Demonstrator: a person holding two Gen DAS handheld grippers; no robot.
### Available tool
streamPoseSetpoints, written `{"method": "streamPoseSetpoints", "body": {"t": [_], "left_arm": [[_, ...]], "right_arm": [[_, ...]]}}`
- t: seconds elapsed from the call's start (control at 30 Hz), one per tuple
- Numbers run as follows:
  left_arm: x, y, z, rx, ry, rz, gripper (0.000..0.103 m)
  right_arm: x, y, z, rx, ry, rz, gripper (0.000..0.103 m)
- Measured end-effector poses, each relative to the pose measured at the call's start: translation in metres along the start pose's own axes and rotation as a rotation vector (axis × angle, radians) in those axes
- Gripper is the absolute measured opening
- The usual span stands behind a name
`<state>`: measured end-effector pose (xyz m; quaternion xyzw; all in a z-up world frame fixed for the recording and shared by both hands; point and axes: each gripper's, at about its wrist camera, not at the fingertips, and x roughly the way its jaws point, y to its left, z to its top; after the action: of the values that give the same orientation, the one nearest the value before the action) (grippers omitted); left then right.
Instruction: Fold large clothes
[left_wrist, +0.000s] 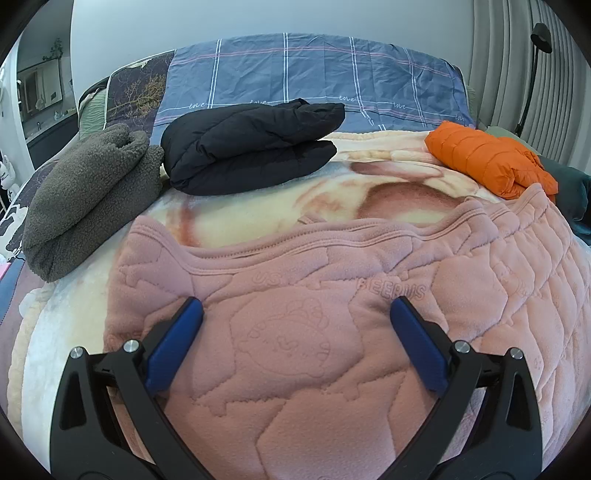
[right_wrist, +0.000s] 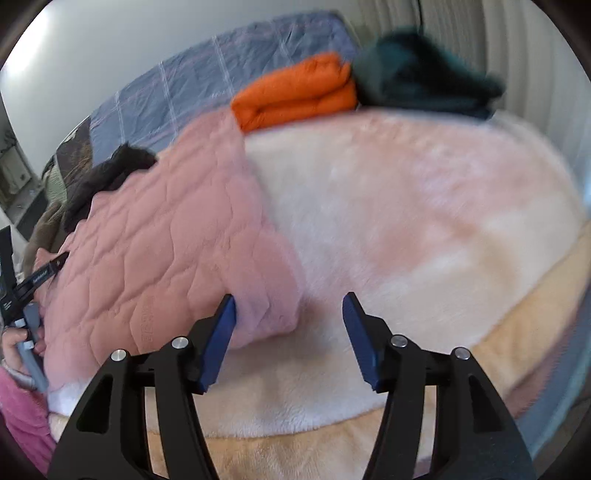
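While the pink garment (left_wrist: 314, 332) lies spread across the near part of the bed (right_wrist: 424, 240), both grippers stand released over it. The left gripper (left_wrist: 295, 317) has its jaws wide apart above the embossed panel, and I cannot tell whether the pads press the fleece or hover just over it. The right gripper (right_wrist: 288, 314) is likewise spread, with one pad just beside the garment's near right corner and the other over bare blanket; nothing is pinched. That view is blurred, so finer contact cannot be judged.

Along the far side of the bed sit finished bundles: a grey fleece (left_wrist: 92, 192) toward the left edge, a black jacket (left_wrist: 251, 144) next to it, an orange jacket (left_wrist: 487, 158) toward the right edge, and a dark teal item (right_wrist: 424, 81) beyond that.

Judging from this, most pieces are already folded; the pink one looks partly folded or flattened, with further folds and stacking probably left.
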<state>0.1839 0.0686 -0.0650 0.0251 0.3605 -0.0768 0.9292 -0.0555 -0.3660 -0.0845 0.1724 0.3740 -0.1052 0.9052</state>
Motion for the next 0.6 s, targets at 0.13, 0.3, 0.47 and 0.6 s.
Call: {"method": "streamPoseSetpoints", "body": {"t": [0.13, 0.3, 0.47, 0.6], "left_arm": [[0.000, 0.000, 0.000, 0.001, 0.000, -0.001, 0.101], [0.000, 0.000, 0.000, 0.001, -0.001, 0.000, 0.101], [0.000, 0.002, 0.000, -0.005, -0.004, -0.008, 0.101], [-0.002, 0.004, -0.002, -0.014, -0.014, -0.030, 0.101]], "right_arm": [[-0.038, 0.036, 0.007, -0.116, -0.190, -0.019, 0.059], [-0.030, 0.113, -0.005, -0.286, -0.155, 0.269, 0.059], [0.014, 0.177, -0.031, -0.457, -0.065, 0.316, 0.059], [0.047, 0.187, -0.046, -0.521, 0.022, 0.230, 0.064]]}}
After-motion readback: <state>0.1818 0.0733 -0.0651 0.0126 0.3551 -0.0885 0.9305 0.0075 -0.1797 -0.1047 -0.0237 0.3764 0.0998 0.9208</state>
